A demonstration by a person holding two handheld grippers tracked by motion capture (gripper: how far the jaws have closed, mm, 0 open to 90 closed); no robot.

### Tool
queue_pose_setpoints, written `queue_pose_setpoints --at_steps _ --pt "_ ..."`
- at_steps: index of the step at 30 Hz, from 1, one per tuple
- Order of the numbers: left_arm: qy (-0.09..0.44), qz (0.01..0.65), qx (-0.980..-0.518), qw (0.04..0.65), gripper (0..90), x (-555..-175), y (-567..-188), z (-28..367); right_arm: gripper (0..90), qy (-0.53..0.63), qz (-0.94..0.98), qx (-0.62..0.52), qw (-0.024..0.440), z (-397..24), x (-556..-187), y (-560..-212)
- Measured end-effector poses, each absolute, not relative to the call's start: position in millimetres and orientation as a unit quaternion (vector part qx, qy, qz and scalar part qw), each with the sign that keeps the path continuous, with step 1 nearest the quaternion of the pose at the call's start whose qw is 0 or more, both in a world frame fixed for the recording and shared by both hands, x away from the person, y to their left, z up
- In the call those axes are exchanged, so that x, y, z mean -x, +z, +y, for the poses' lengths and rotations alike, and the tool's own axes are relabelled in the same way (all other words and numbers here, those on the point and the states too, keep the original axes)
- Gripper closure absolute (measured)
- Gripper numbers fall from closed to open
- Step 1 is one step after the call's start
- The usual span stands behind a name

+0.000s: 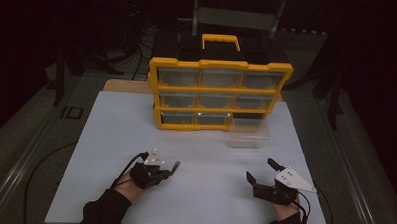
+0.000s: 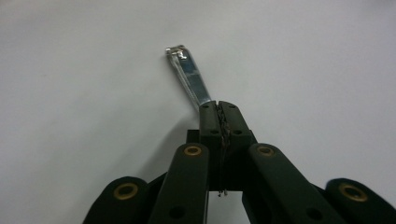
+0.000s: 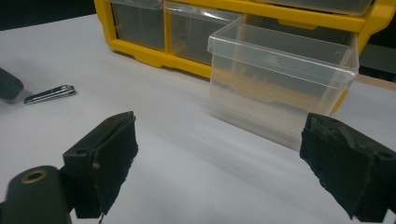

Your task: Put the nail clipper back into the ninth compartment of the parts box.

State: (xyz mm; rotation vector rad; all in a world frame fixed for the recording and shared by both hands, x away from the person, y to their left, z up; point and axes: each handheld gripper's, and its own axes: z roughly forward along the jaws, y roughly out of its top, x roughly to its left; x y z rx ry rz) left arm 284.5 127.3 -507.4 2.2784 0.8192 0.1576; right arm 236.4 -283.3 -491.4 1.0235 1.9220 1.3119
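A small metal nail clipper [image 2: 189, 77] sticks out from my left gripper [image 2: 219, 109], whose jaws are shut on its near end. In the high view the left gripper [image 1: 168, 171] rests low on the white board at front left, with the clipper [image 1: 175, 165] pointing right. From the right gripper view the clipper [image 3: 50, 94] appears at far left. My right gripper [image 1: 259, 169] is at front right, jaws wide open and holding nothing. The right gripper [image 3: 224, 140] faces a clear plastic drawer [image 3: 280, 60] that stands loose on the board.
A yellow organizer [image 1: 217, 89] with rows of clear drawers stands upright at the board's far middle; its bottom-right slot is dark. The pulled-out drawer [image 1: 249, 132] sits just before that slot. The white board [image 1: 125, 139] lies on a dark table amid cables.
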Motion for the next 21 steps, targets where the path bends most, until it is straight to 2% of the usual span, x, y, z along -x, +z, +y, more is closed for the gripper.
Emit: queue_pose_setpoints --at_steps 4,5,6,8,9,12,13,15,16,17,18,21 --pt "0.068 0.325 -0.875 0.354 84.1 -283.7 -503.5 132.2 10.9 0.492 0.724 -0.383 0.296 -283.1 -236.8 -491.8" --pt "0.07 0.329 -0.873 0.354 77.2 -283.4 -502.9 133.3 10.9 0.491 0.724 -0.383 0.296 -283.0 -236.8 -491.9" --pt "0.072 0.331 -0.871 0.356 77.2 -283.3 -502.4 134.6 10.9 0.491 0.724 -0.383 0.296 -283.0 -236.8 -491.9" --pt "0.08 0.339 -0.87 0.35 63.2 -282.4 -501.8 136.2 10.9 0.491 0.724 -0.383 0.296 -283.2 -236.8 -491.8" --pt "0.076 0.34 -0.87 0.35 50.6 -282.1 -501.7 136.8 10.9 0.491 0.724 -0.383 0.296 -283.4 -236.7 -491.7" --pt "0.067 0.346 -0.867 0.353 32.1 -279.7 -502.0 139.5 10.9 0.491 0.724 -0.384 0.296 -283.5 -237.1 -492.4" --pt "0.07 0.349 -0.865 0.354 32.1 -278.5 -502.0 140.3 10.9 0.491 0.724 -0.385 0.295 -283.5 -237.1 -492.6" --pt "0.065 0.356 -0.86 0.359 17.6 -276.9 -501.1 142.9 10.9 0.491 0.724 -0.384 0.296 -283.5 -237.1 -492.5" --pt "0.061 0.361 -0.858 0.362 13.1 -276.6 -500.3 144.1 10.9 0.491 0.724 -0.384 0.296 -283.4 -237.0 -492.4" --pt "0.051 0.358 -0.857 0.367 13.1 -275.9 -499.5 145.8 10.9 0.491 0.724 -0.384 0.296 -283.4 -237.0 -492.4" --pt "0.046 0.355 -0.856 0.373 0.0 -275.3 -498.3 146.7 10.9 0.49 0.724 -0.383 0.297 -283.1 -236.8 -492.1" --pt "0.047 0.369 -0.839 0.398 0.1 -272.6 -490.1 149.6 10.9 0.49 0.724 -0.383 0.297 -283.0 -236.8 -492.2"
